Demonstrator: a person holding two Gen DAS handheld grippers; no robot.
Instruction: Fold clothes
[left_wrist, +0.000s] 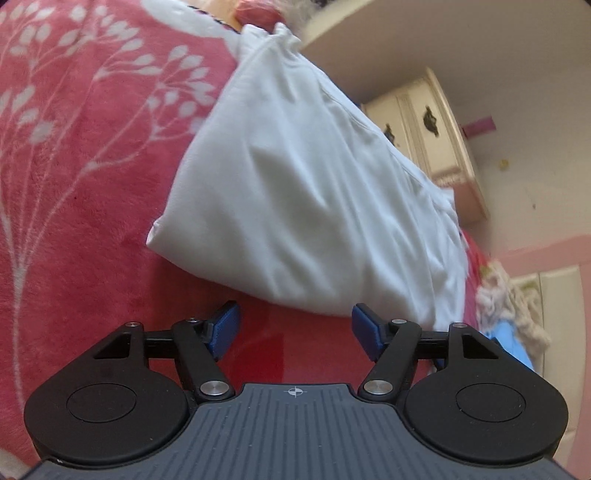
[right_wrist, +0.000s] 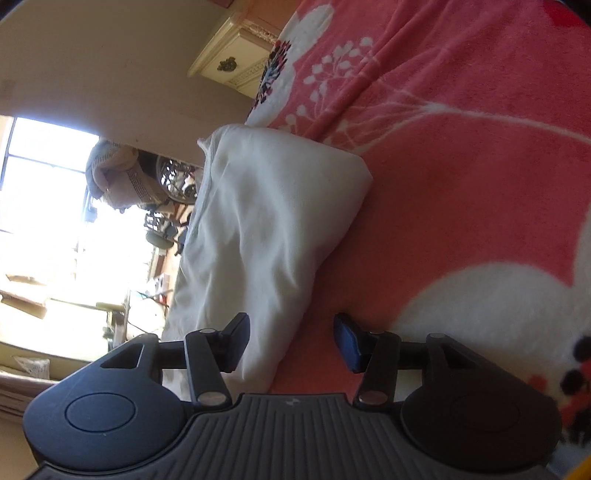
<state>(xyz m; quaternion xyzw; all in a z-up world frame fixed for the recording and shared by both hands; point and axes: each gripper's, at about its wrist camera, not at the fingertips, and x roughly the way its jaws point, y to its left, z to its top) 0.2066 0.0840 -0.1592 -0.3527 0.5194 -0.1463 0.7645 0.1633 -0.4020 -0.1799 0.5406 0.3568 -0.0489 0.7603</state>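
A white garment (left_wrist: 295, 192), already folded into a thick, soft bundle, lies on a pink blanket (left_wrist: 74, 184) with a white branch pattern. In the left wrist view the bundle stretches away from the camera towards the upper middle, its long axis slanting up and a little left, and its near edge lies just beyond the fingertips. The left gripper (left_wrist: 293, 330) is spread, with only bare blanket between its blue pads.

In the right wrist view the same garment (right_wrist: 266, 229) runs up the picture, and its near corner sits between the fingers of the right gripper (right_wrist: 291, 343), close to one of them; touching cannot be told. That gripper is also spread and pinches nothing. The right gripper looks nearer to the cloth. Pale cabinets (left_wrist: 428, 125) stand beyond the bed.
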